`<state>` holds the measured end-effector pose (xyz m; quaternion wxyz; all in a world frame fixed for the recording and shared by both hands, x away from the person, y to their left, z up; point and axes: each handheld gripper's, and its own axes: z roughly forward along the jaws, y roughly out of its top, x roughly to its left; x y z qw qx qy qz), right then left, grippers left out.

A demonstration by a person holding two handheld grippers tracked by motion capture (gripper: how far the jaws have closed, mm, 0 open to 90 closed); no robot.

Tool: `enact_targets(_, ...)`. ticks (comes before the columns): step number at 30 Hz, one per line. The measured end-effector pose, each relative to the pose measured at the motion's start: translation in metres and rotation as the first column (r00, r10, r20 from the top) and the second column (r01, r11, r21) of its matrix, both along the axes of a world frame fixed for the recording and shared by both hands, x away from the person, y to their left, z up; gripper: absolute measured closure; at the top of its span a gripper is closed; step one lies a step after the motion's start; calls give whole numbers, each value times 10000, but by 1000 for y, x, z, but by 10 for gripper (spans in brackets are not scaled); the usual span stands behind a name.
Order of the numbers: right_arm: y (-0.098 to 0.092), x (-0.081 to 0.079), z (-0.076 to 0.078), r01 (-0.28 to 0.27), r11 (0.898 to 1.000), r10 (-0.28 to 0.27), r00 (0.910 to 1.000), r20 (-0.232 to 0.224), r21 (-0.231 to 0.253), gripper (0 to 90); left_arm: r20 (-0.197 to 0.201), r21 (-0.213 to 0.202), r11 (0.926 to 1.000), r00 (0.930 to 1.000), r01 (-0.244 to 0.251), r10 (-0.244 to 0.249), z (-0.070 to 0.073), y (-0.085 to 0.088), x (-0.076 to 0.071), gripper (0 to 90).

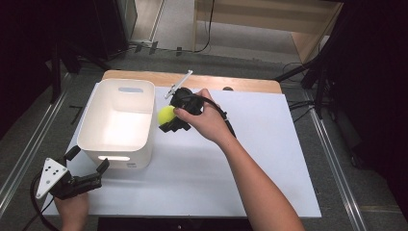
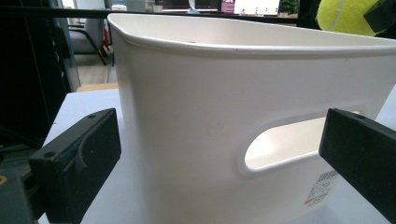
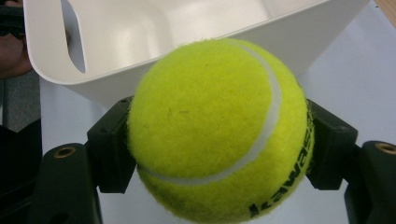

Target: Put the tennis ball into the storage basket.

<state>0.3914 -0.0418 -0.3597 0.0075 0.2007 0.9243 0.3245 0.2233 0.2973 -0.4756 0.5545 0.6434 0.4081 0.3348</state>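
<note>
Two grippers work over a white bench, one in each of the person's hands; the right gripper sits near the middle of the bench's far half, just beside the right-hand wall of a white bin, and its jaws are clenched on a yellow-green tennis ball; in the right gripper view the ball is squeezed between the two black pads, one pressing on each flank, with a white seam curving across its felt and black lettering along its lower right side; the ball is held clear of the bench, close to the bin's rim but outside the bin, whose pale inside and slotted handle show just beyond it; in the left gripper view the ball peeks over the bin's far rim at the top right corner.

The left gripper rests at the near left corner of the bench, its grey three-cornered plate on top and its cable trailing off the edge; its jaws are released and stand wide apart, pointing at the bin's near wall without touching it; from its own camera the two black jaws flank that wall, with the oval handle cut-out and a small barcode label low on the right; the bin stands upright on the bench.
</note>
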Motion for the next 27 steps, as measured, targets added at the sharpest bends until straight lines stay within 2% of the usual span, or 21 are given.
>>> enact_targets(27,22,1,10,-317,9995,317,9994,135,30,237,11,-5,10000,10000,20,-20,0,0,0,0)
